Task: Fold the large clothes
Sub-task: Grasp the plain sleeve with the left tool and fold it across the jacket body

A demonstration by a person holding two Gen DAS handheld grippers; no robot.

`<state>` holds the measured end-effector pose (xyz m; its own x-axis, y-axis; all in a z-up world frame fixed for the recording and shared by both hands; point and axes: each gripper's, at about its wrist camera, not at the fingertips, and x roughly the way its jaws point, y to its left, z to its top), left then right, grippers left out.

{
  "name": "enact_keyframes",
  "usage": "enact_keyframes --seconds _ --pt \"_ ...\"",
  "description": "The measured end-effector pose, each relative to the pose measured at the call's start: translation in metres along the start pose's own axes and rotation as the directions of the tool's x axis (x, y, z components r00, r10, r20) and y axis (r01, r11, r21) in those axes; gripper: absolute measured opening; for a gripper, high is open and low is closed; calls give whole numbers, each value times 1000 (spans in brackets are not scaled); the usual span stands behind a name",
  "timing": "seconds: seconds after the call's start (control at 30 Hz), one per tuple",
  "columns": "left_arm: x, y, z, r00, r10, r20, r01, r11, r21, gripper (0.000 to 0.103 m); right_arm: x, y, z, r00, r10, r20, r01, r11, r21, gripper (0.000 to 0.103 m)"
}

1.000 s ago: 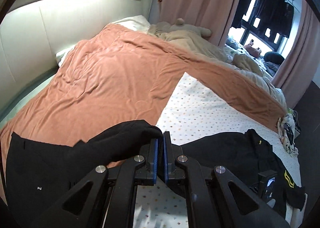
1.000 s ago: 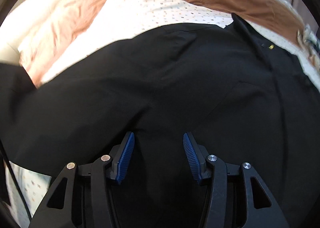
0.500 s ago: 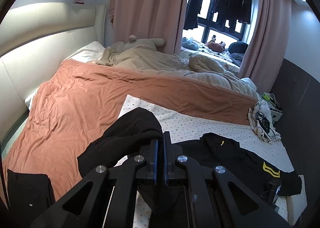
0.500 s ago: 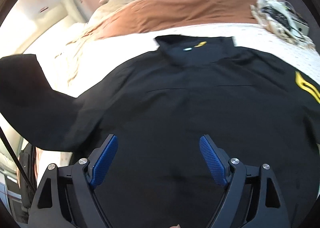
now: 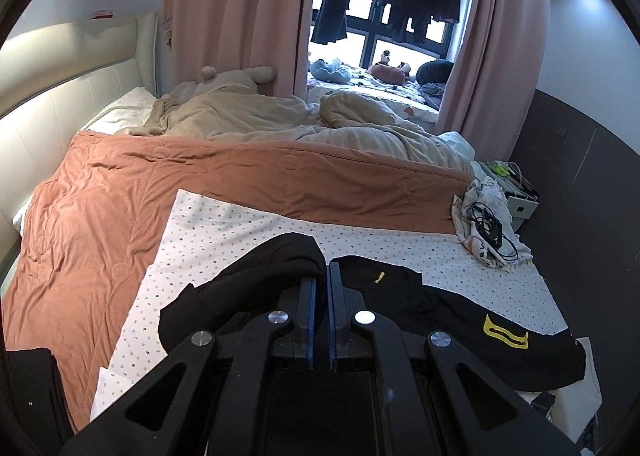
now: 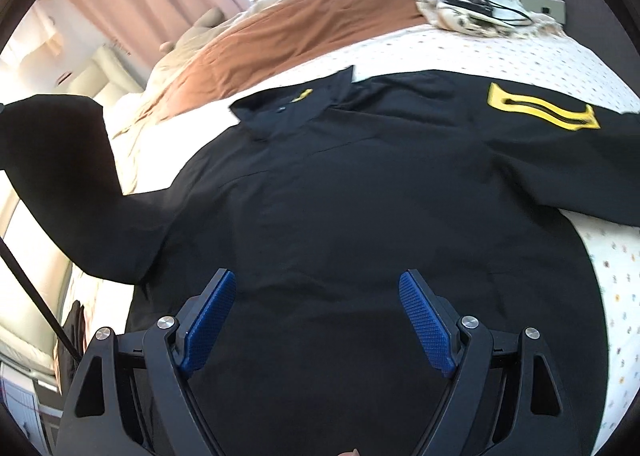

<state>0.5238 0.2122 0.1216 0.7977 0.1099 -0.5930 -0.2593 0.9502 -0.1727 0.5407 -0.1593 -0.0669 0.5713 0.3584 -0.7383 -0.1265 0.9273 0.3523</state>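
A large black shirt (image 6: 340, 195) with a yellow sleeve patch (image 6: 540, 111) lies spread on the dotted white sheet (image 6: 460, 51). It also shows in the left wrist view (image 5: 440, 308). My left gripper (image 5: 322, 280) is shut on the shirt's left sleeve (image 5: 256, 280) and holds it lifted; the raised sleeve shows at the left of the right wrist view (image 6: 60, 159). My right gripper (image 6: 318, 296) is open wide, just above the shirt's lower body, holding nothing.
An orange-brown quilt (image 5: 120, 199) covers the far and left part of the bed. A beige duvet (image 5: 260, 115) lies behind it. A pile of cloth with cables (image 5: 488, 223) sits at the bed's right edge. A folded black garment (image 5: 32, 388) lies at the lower left.
My left gripper has carried the sleeve to the right, toward the shirt's body. My right gripper has opened wider and drawn back, so more of the shirt shows.
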Motion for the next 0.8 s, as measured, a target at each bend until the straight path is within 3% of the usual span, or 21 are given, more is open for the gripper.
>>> enact_keyframes --seconds 0.23,0.33,0.5,0.6,0.73,0.8 --pt "21 -50 -3 997 -63 -36 63 998 20 7 -33 -34 -11 999 39 17 -39 998 47 83" --pt "31 -67 -9 995 -88 -49 90 995 34 7 -35 -55 -11 1000 20 11 -21 997 68 83" --pt "70 -101 -39 978 -164 -128 172 984 48 7 -57 -74 -16 999 18 32 -21 997 81 83" --pt "105 -116 -70 947 -210 -244 218 976 5 7 -71 -82 -16 999 6 37 -8 998 64 83" --pt "151 -121 -117 872 -279 -402 255 960 -112 7 -91 -88 -19 998 -17 64 13 998 56 83" --pt "162 -121 -135 840 -327 -433 287 945 -157 13 -98 -89 -23 997 -21 68 18 999 49 83"
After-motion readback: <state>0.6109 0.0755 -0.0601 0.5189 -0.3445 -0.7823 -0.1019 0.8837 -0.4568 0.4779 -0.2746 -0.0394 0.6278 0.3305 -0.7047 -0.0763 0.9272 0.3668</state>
